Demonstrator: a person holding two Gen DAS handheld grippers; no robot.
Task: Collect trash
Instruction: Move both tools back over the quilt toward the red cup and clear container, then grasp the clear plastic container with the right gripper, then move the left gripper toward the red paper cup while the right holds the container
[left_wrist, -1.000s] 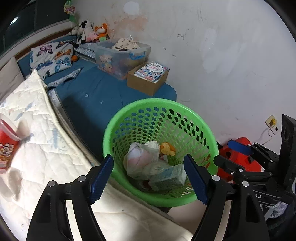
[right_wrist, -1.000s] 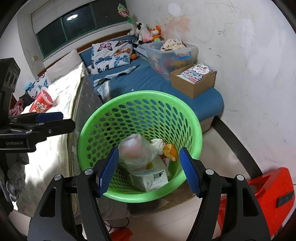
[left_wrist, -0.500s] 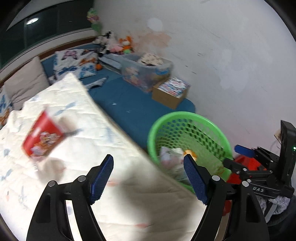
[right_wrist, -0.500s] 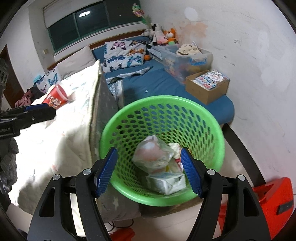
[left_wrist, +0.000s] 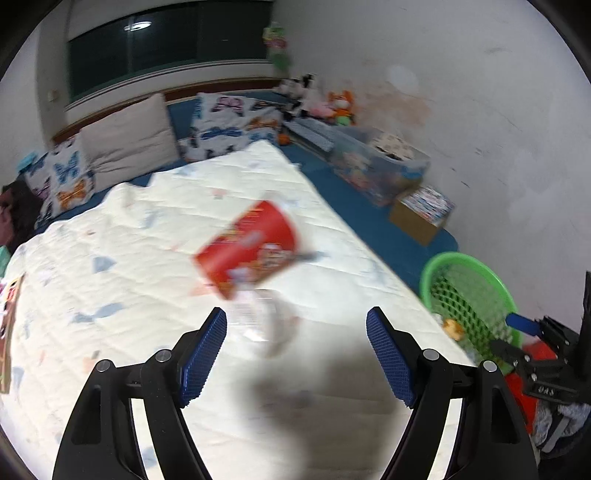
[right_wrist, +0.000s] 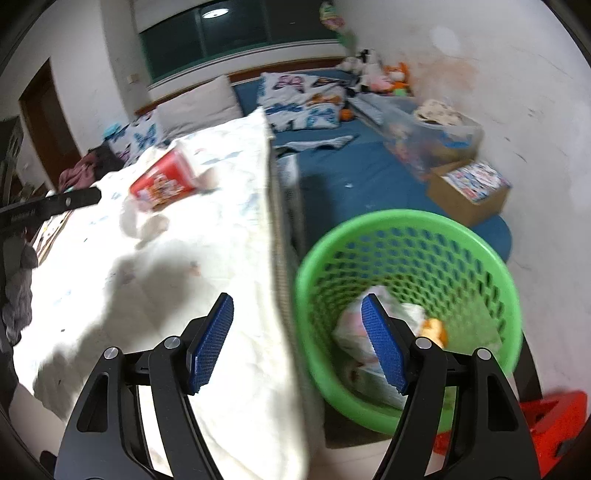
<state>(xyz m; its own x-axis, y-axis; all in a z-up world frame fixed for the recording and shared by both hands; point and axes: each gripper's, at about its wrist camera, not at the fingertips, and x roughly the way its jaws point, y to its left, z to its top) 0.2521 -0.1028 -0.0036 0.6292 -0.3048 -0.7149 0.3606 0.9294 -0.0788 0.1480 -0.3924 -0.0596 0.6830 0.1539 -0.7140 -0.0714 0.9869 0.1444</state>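
Note:
A red printed paper cup (left_wrist: 246, 251) lies on its side on the white quilt (left_wrist: 110, 280), blurred, with a crumpled clear wrapper (left_wrist: 258, 325) just in front of it. My left gripper (left_wrist: 296, 354) is open and empty, a short way in front of the cup. The cup also shows in the right wrist view (right_wrist: 164, 181). The green perforated basket (right_wrist: 406, 236) holds a plastic bag (right_wrist: 354, 332), a carton and orange scraps. My right gripper (right_wrist: 297, 339) is open and empty above the bed edge, its right finger over the basket rim.
Pillows (left_wrist: 125, 144), a clear storage bin (left_wrist: 376, 170) and a cardboard box of books (left_wrist: 424, 214) sit on the blue mattress by the wall. A red object (right_wrist: 554, 417) lies on the floor right of the basket. Dark clothes (right_wrist: 18, 288) lie at the bed's left.
Both grippers have swung left, away from the basket and over the white quilt. The red cup has come to the centre of the left wrist view. Both stay open.

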